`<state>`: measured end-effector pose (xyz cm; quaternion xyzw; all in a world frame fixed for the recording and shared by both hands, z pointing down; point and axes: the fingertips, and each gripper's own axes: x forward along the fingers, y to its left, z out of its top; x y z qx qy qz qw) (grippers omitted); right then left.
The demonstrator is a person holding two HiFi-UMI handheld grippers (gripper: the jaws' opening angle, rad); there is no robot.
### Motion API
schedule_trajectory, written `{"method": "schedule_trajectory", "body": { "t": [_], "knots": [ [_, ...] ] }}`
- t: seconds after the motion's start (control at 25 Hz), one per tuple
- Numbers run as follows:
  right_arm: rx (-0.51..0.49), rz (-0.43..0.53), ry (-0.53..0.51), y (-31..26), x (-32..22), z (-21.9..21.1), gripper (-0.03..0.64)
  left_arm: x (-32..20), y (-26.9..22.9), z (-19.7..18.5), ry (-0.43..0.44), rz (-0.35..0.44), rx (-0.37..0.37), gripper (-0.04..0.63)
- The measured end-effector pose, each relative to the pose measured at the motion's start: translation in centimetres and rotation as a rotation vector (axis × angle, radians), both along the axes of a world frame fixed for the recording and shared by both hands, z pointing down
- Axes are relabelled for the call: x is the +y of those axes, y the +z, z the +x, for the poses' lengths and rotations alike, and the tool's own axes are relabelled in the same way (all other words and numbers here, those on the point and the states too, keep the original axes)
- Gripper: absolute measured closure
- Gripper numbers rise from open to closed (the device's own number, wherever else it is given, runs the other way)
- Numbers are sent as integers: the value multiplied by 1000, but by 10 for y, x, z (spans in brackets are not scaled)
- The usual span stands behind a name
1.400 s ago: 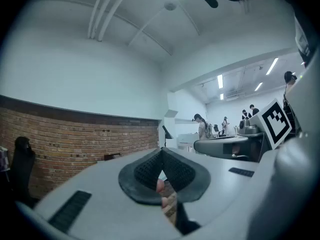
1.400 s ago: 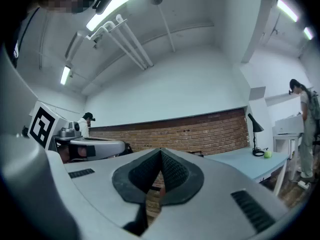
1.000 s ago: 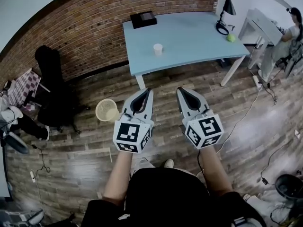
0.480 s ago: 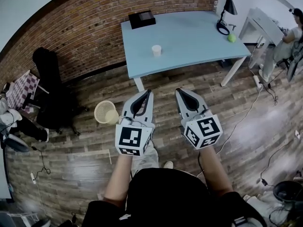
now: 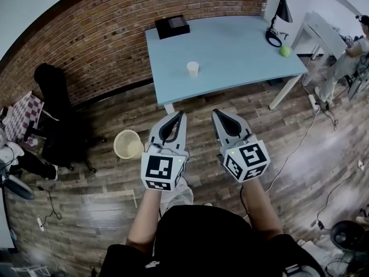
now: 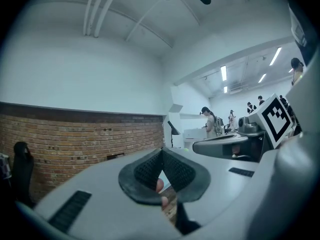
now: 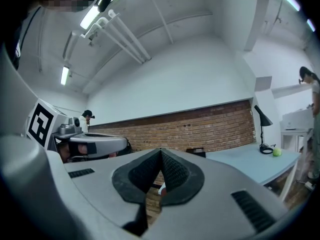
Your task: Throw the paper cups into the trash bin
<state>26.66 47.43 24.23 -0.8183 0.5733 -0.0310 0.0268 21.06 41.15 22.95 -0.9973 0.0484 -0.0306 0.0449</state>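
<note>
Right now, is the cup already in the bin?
No, the cup stands on the table, the bin on the floor.

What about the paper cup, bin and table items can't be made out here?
Paper cup: head view, too small to tell whether it is empty.
Trash bin: head view, too small to see its contents; absent from both gripper views.
Black box: head view, too small to identify.
Person: head view, cut off by the right edge.

Black box [image 5: 172, 25], desk lamp [image 5: 282, 11] and green ball [image 5: 285, 51] on the blue table [image 5: 242, 59] — brick wall [image 5: 104, 39] behind.
</note>
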Motion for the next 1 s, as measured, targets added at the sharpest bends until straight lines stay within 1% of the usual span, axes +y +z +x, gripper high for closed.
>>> {"method": "schedule_trajectory", "body": {
  "t": [0.32, 0.48, 0.68, 1.0],
  "knots": [
    [-11, -5, 12, -1, -57, 26, 615, -61, 2, 23, 10, -19, -5, 592],
    [-19, -17, 28, 0, -82, 35, 615, -88, 7, 31, 16, -44, -13, 592],
    [-16, -13, 42, -5, -106, 43, 615, -115, 13, 39, 41, -81, -17, 592],
    [-23, -40, 61, 4, -138, 48, 615, -153, 16, 47, 59, -99, -11, 592]
  ]
}}
